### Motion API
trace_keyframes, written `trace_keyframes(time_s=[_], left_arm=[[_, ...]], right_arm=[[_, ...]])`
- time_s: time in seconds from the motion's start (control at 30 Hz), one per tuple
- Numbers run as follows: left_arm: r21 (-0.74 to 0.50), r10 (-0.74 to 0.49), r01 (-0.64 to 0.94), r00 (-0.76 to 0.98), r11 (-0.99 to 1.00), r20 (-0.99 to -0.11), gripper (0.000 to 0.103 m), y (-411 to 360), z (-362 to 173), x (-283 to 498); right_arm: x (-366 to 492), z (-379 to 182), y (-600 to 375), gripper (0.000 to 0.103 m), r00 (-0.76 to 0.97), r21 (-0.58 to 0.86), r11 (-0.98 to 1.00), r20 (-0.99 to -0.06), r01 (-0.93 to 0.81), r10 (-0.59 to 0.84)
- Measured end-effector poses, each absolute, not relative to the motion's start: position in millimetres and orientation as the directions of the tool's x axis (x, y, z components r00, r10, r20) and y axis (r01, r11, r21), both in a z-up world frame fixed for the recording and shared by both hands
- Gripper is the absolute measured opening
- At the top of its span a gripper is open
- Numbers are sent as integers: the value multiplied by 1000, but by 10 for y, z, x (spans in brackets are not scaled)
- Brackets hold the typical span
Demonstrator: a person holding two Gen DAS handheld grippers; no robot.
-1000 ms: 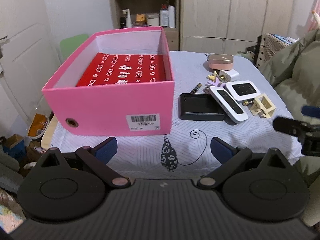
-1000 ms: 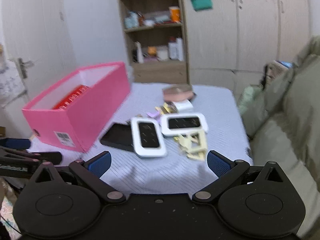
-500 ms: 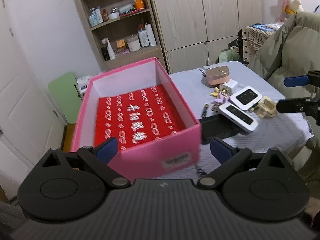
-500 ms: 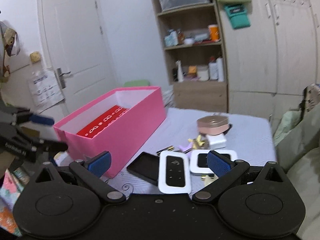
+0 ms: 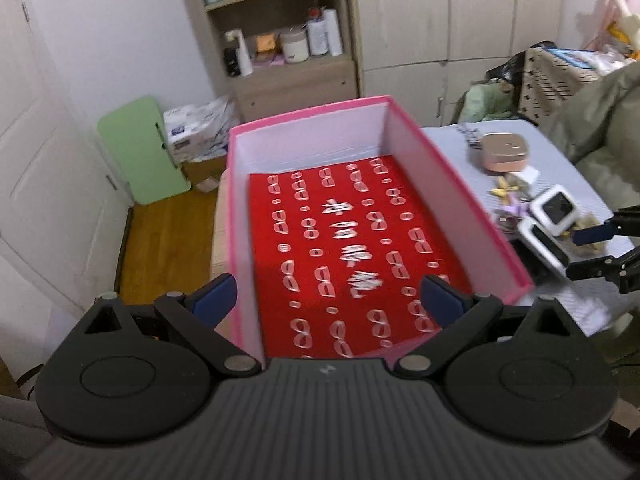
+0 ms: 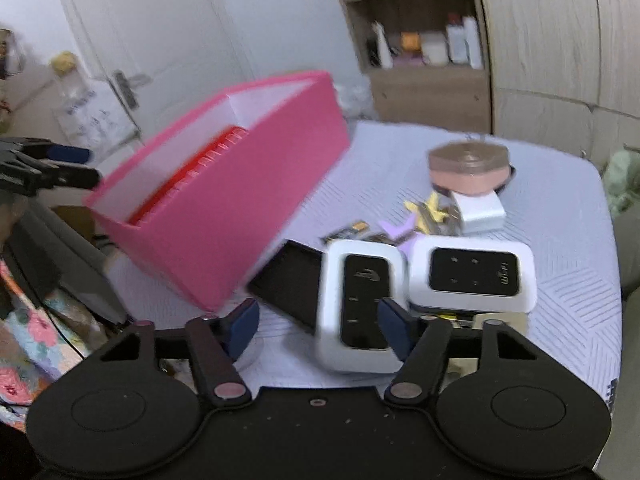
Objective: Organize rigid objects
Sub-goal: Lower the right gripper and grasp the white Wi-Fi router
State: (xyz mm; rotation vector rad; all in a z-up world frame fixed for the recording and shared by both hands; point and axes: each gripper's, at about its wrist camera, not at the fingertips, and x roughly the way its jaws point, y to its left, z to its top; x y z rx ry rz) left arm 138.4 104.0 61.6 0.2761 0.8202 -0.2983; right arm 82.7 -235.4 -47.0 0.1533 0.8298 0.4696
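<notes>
Closing right gripper [image 6: 318,326] jaws around white pocket router [image 6: 360,304], not yet pressing; left gripper [image 5: 328,300] wide, empty, over pink box [image 5: 452,184].

The white pocket router [image 6: 472,276] lying on the desk shows "WiFi" at the edge of its black panel. White characters on the red sheet [image 5: 340,248] inside the pink box [image 5: 452,184] are too blurred to read.

My pink box [image 5: 460,196] sits open on the table, with a red sheet [image 5: 348,248] flat inside. Two white gadgets [image 6: 360,304] with black faces lie side by side beside it.
</notes>
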Motion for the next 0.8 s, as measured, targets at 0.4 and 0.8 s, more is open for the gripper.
trace_keyframes(time_s=[0.4,0.8], left_arm=[[89,-87,267,582,960,-809,55,1468,336,2013],[17,-132,262,541,965,-831,27,1521,76,2318]], right_arm=[[1196,-657,-2355,68,456,314,905,-786,-287,418],[1390,-688,-2319,65,455,334,901,-780,-278,429]])
